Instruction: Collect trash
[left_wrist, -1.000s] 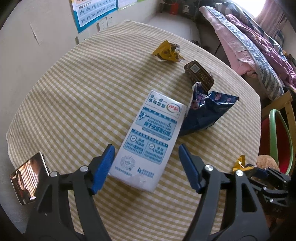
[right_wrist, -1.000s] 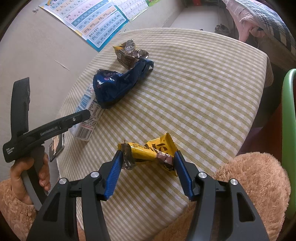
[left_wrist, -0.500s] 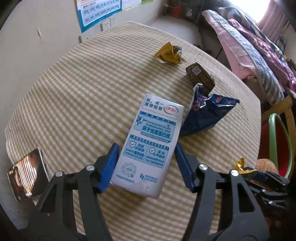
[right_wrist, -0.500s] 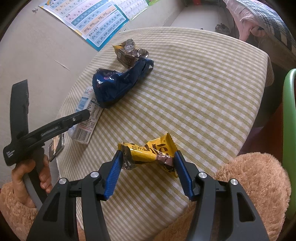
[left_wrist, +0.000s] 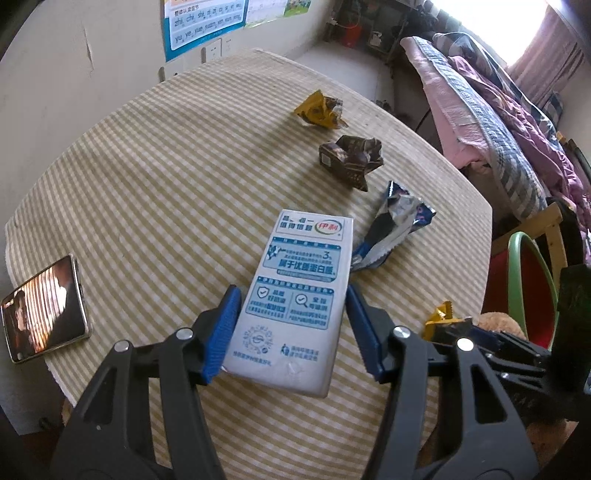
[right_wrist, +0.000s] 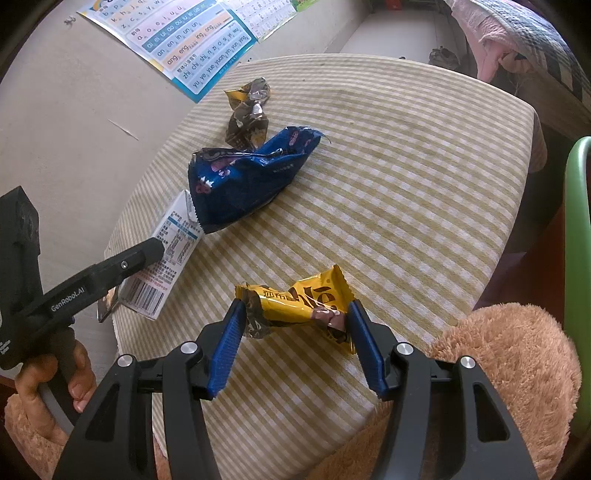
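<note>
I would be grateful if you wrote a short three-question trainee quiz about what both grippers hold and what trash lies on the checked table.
1. True or false: the left gripper is shut on the white-and-blue milk carton.
2. The right gripper holds: A) the blue crinkled snack bag; B) the yellow foil candy wrapper; C) the smartphone with a lit screen.
3. What lies between the blue bag and the far yellow wrapper on the checked tablecloth?

Key: 1 true. 2 B. 3 The crumpled dark brown wrapper.
</note>
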